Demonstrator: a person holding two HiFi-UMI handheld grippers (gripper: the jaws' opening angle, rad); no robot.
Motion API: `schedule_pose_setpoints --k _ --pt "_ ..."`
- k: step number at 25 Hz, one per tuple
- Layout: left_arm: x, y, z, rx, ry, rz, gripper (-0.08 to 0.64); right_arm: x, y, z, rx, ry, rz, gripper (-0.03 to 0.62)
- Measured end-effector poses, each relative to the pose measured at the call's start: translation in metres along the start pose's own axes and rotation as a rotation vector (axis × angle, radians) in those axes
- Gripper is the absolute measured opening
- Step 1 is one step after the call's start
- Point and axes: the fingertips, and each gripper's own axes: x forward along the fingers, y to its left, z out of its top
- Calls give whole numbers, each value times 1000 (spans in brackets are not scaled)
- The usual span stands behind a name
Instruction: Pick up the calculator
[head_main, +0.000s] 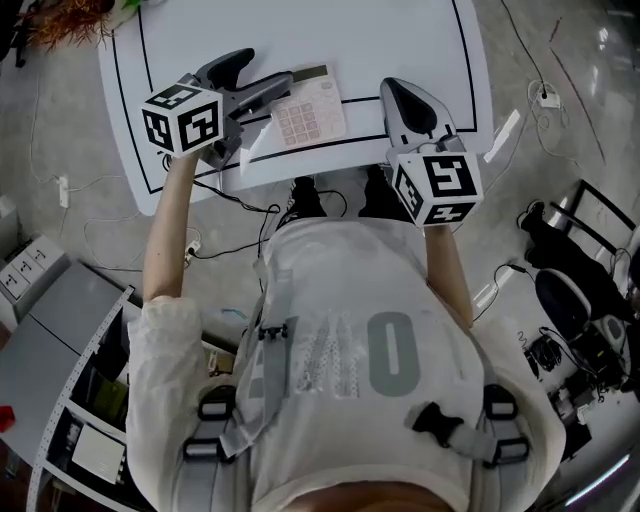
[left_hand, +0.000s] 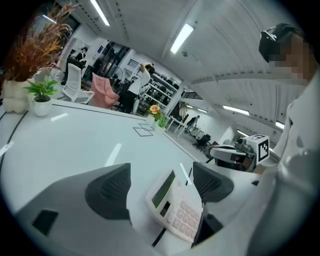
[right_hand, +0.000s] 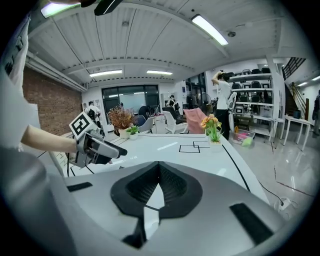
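Jaws of left gripper (head_main: 268, 68) are wide apart, and it's angled inward toward the right side. Jaws of right gripper (head_main: 393, 88) are closed tip to tip with nothing between, pointing straight ahead. Left forearm (head_main: 165, 230) and right forearm (head_main: 450, 270) are both extended forward.

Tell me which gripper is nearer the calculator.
Left. The left gripper has its open jaws either side of the calculator, not yet closed on it. The right gripper, jaws shut, hangs off to the calculator's right, clear of it.
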Motion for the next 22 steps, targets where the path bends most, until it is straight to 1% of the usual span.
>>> schedule_pose_setpoints --k 5,10,14,18,22 --pt "14 6 -16 4 125 -53 388 9 -1 -12 21 33 6 5" --pt "20 1 -21 -62 196 -135 388 14 1 -18 34 61 11 5" --pt "26 -3 -37 -104 285 -185 387 20 1 -26 46 78 18 5" --pt "29 -11 -49 -119 377 -233 364 21 -1 -28 49 86 18 5" --pt "32 -17 -61 -121 457 -253 344 18 -8 -30 57 92 8 5"
